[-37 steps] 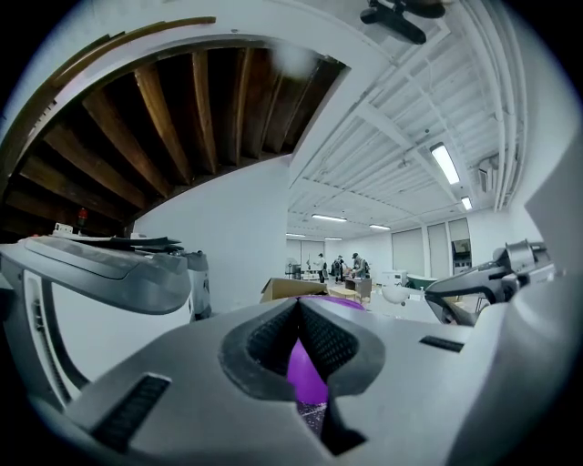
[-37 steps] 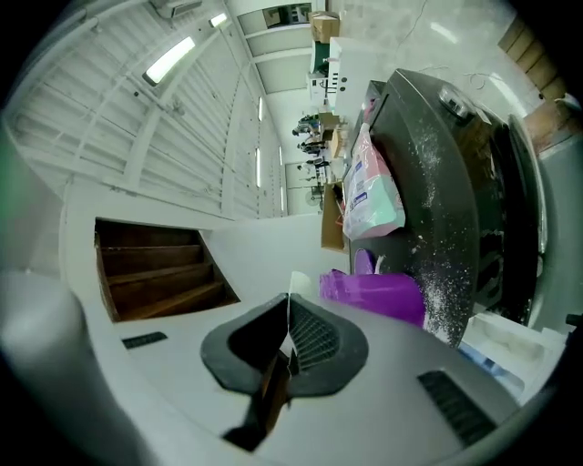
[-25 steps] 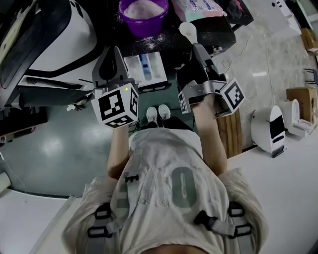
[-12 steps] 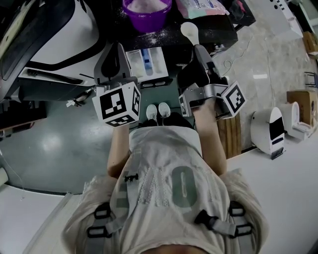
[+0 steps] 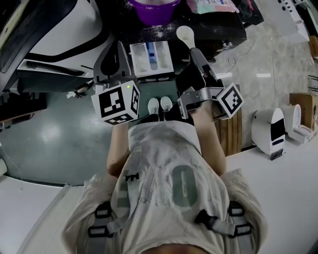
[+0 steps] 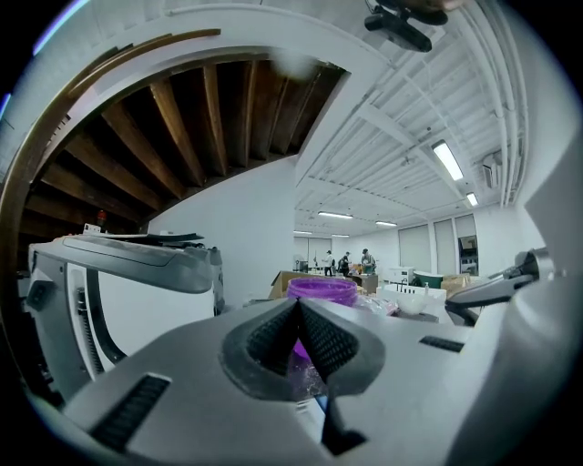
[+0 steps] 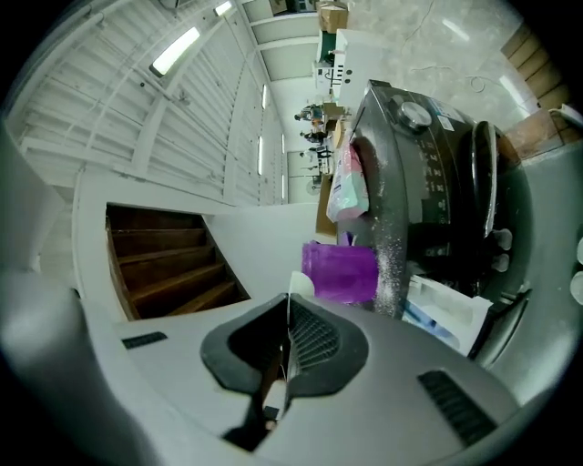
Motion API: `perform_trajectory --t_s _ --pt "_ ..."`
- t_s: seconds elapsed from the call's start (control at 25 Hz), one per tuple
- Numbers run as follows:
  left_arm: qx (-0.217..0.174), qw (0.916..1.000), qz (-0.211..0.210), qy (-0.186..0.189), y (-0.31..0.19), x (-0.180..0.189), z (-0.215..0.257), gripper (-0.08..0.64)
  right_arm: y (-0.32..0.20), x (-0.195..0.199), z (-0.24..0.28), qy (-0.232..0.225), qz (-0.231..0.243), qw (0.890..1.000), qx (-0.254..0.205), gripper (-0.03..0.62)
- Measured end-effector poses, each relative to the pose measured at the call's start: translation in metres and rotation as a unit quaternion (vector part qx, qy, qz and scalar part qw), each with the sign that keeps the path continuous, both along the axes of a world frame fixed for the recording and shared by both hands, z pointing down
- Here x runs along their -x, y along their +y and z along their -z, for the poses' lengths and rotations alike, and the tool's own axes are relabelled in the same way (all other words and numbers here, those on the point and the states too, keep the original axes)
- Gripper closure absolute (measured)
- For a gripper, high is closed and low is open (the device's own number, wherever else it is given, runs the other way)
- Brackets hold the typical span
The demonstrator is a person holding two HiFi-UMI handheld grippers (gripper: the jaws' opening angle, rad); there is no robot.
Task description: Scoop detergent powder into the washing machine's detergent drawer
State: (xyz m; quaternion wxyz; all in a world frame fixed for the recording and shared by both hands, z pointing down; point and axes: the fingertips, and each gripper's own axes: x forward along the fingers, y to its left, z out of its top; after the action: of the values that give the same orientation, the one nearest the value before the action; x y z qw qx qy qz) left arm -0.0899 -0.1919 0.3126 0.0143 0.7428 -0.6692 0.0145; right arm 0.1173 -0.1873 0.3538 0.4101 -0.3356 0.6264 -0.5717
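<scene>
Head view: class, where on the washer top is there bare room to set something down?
Free: the powder-dusted strip of washer top between the purple bowl and the open drawer, and the dark patch between the scoop and the pouch. Crowded: the drawer's sides, flanked by the left gripper and right gripper.

Dark machine top (image 5: 223, 30), upper centre of the head view. It carries a purple bowl (image 5: 154, 12), cut by the top edge, with a pastel pack (image 5: 211, 5) just to its right. White powder specks (image 5: 149, 32) lie scattered on the top in front of the bowl.

Lower left: glossy grey-green floor (image 5: 54, 139), with white shoes (image 5: 160, 105) at frame centre.

Right: pale marbled floor (image 5: 271, 59) with a slatted wooden crate (image 5: 231, 133), a white device (image 5: 271, 130) and a cardboard box (image 5: 299, 99) at the right edge.
</scene>
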Motion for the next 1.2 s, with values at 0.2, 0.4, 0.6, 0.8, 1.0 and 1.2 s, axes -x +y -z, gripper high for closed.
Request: perform_trajectory --t_s 0.2,0.4,0.6,0.8,1.0,1.2 --pt "0.011 0.9999 -0.011 -0.008 0.004 0.007 -0.017 0.540 0.005 0.014 -0.048 0.014 0.013 0.999 0.040 0.581" --pt "0.025 0.9997 -0.005 -0.002 0.006 0.013 -0.032 0.540 0.007 0.021 -0.077 0.052 0.025 0.997 0.055 0.581" --pt "0.039 0.9992 -0.001 -0.002 0.004 0.023 -0.045 0.540 0.007 0.024 -0.100 0.088 0.035 0.993 0.070 0.581" --pt "0.053 0.9986 0.003 0.000 0.002 0.030 -0.061 0.540 0.006 0.030 -0.117 0.142 0.051 0.986 0.068 0.581" --pt "0.064 0.9979 0.001 0.000 -0.002 0.034 -0.074 0.540 0.004 0.033 -0.130 0.177 0.059 0.980 0.071 0.581" --pt "0.070 0.9975 -0.003 0.001 -0.005 0.035 -0.081 0.540 0.005 0.034 -0.141 0.192 0.066 0.976 0.079 0.581"
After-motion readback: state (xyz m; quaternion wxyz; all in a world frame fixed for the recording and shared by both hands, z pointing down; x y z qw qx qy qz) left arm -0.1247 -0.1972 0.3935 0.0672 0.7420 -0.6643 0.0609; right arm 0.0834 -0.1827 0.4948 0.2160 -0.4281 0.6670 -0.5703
